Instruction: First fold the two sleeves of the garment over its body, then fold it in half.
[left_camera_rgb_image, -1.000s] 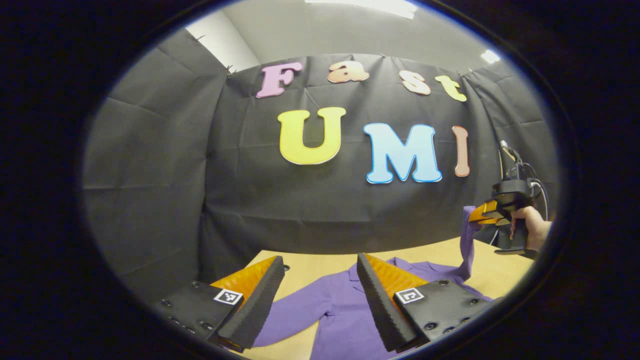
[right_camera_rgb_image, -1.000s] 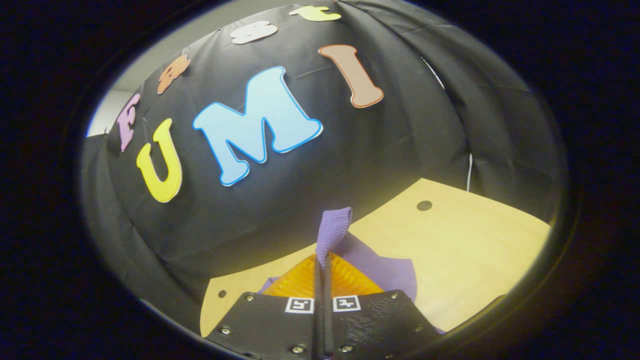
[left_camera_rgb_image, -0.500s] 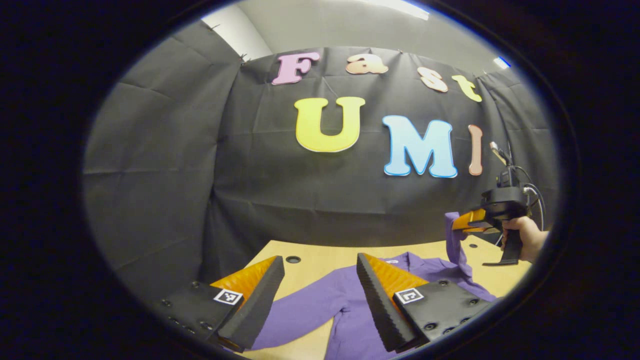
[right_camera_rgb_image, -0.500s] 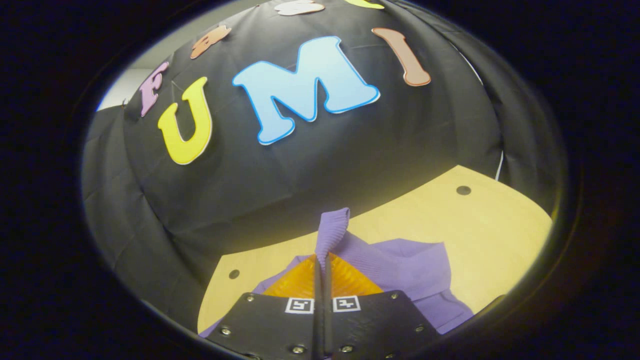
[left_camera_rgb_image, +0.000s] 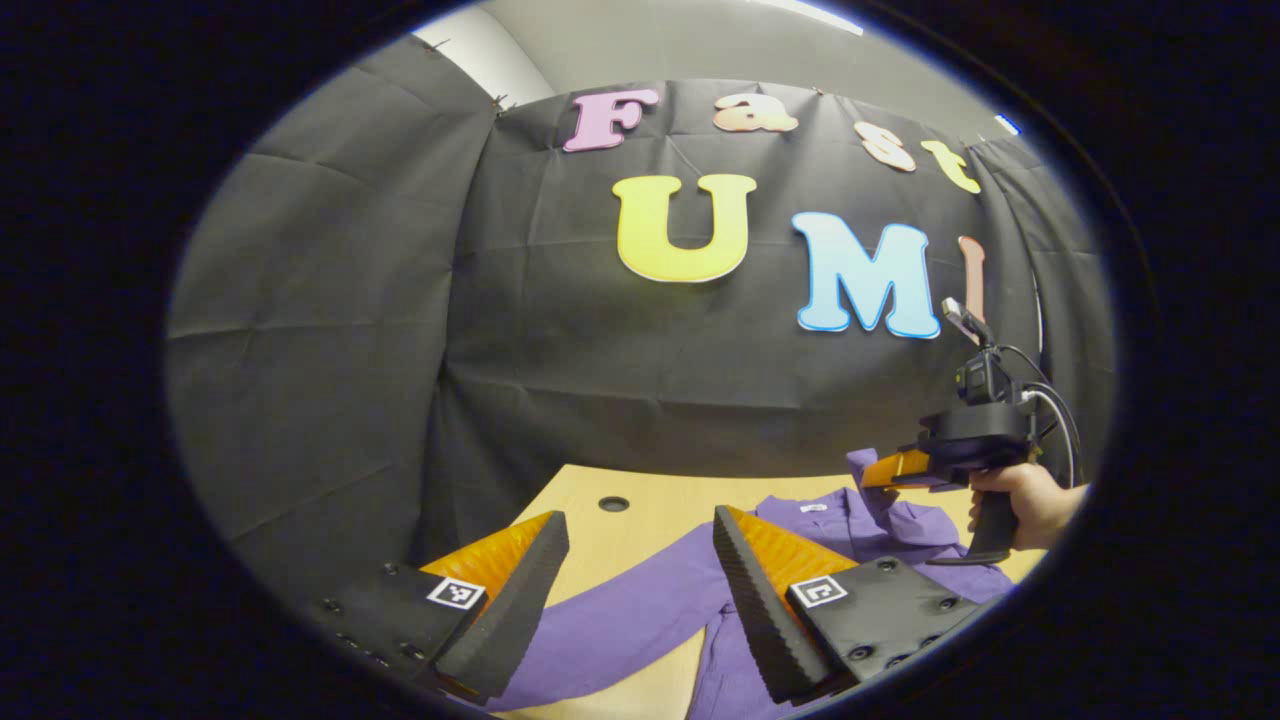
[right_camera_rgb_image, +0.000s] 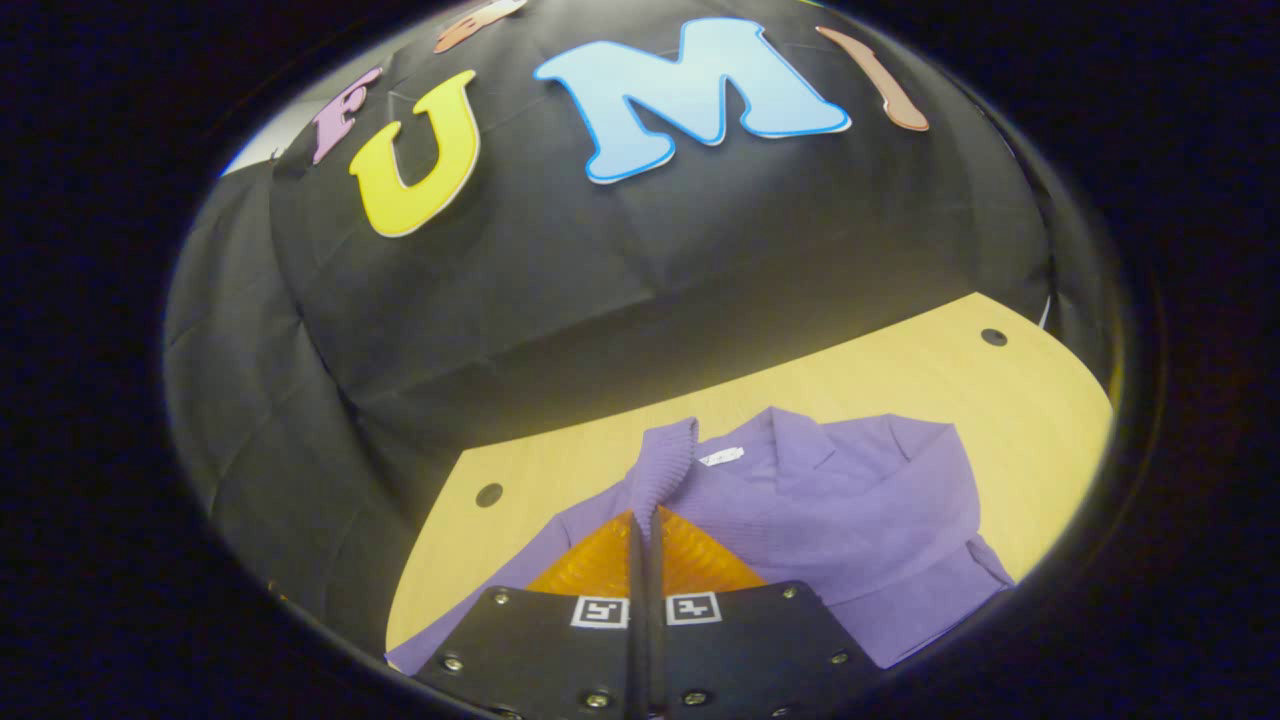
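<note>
A purple garment (right_camera_rgb_image: 860, 520) lies on the wooden table (right_camera_rgb_image: 900, 370), collar toward the wall. My right gripper (right_camera_rgb_image: 645, 515) is shut on the ribbed cuff (right_camera_rgb_image: 665, 460) of one sleeve, held up over the garment's body. In the left gripper view the same right gripper (left_camera_rgb_image: 885, 470) hangs at the right, a hand (left_camera_rgb_image: 1020, 500) gripping its handle, with the cuff (left_camera_rgb_image: 862, 462) in its fingers. My left gripper (left_camera_rgb_image: 635, 545) stands open above the other sleeve (left_camera_rgb_image: 620, 625), which lies stretched out flat on the table. Nothing is between its fingers.
The table (left_camera_rgb_image: 590, 490) has a round hole (left_camera_rgb_image: 613, 504) near its far left corner and another hole (right_camera_rgb_image: 993, 337) at the far right. The black cloth wall stands right behind the table's far edge.
My right gripper has carried the sleeve cuff inward and lower, over the garment's body. More of the garment shows beneath it. The left gripper stayed open and shifted slightly.
</note>
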